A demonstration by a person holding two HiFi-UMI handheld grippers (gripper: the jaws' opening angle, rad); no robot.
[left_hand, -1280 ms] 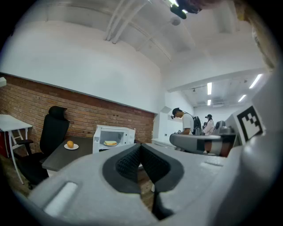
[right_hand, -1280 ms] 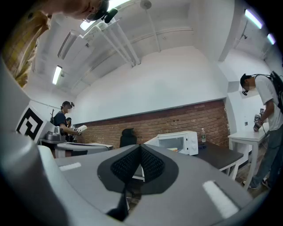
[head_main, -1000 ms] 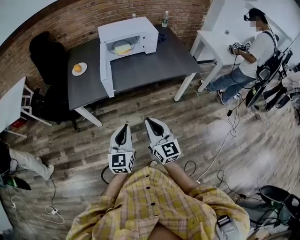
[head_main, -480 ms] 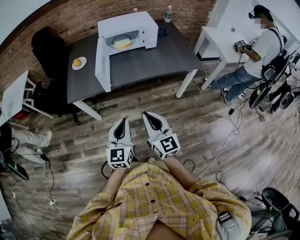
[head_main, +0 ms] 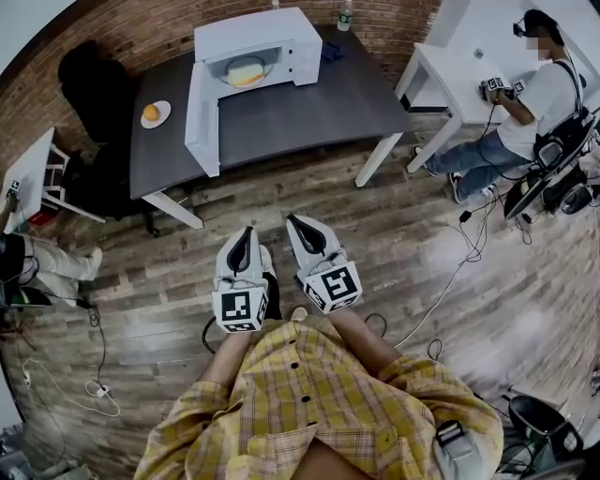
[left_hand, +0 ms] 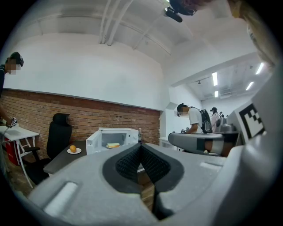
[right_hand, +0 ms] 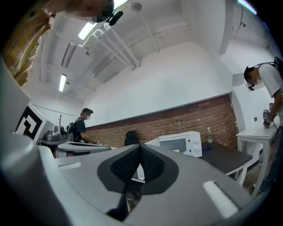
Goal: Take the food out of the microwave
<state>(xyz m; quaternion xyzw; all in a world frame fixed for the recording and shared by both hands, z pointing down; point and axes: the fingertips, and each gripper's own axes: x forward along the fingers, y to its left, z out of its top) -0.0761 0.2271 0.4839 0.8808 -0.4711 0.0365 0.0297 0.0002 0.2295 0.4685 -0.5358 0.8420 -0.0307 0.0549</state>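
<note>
A white microwave (head_main: 255, 45) stands on the dark table (head_main: 281, 117) with its door (head_main: 199, 122) swung open to the left. Inside lies a plate of yellow food (head_main: 246, 71), also in the left gripper view as the food (left_hand: 113, 145). My left gripper (head_main: 246, 231) and right gripper (head_main: 292, 219) hang side by side over the wooden floor, well short of the table. Both are shut with nothing between the jaws. The right gripper view shows the microwave (right_hand: 179, 143) ahead.
A small plate with an orange (head_main: 154, 113) sits on the table's left end. A black office chair (head_main: 94, 103) stands left of the table. A bottle (head_main: 344, 14) is at the table's back. A seated person (head_main: 525, 103) works at a white desk (head_main: 459, 66) on the right. Cables (head_main: 450, 281) trail over the floor.
The whole scene has shifted slightly in the head view as I move; the table and microwave sit a little higher in frame. Both grippers stay shut and empty.
</note>
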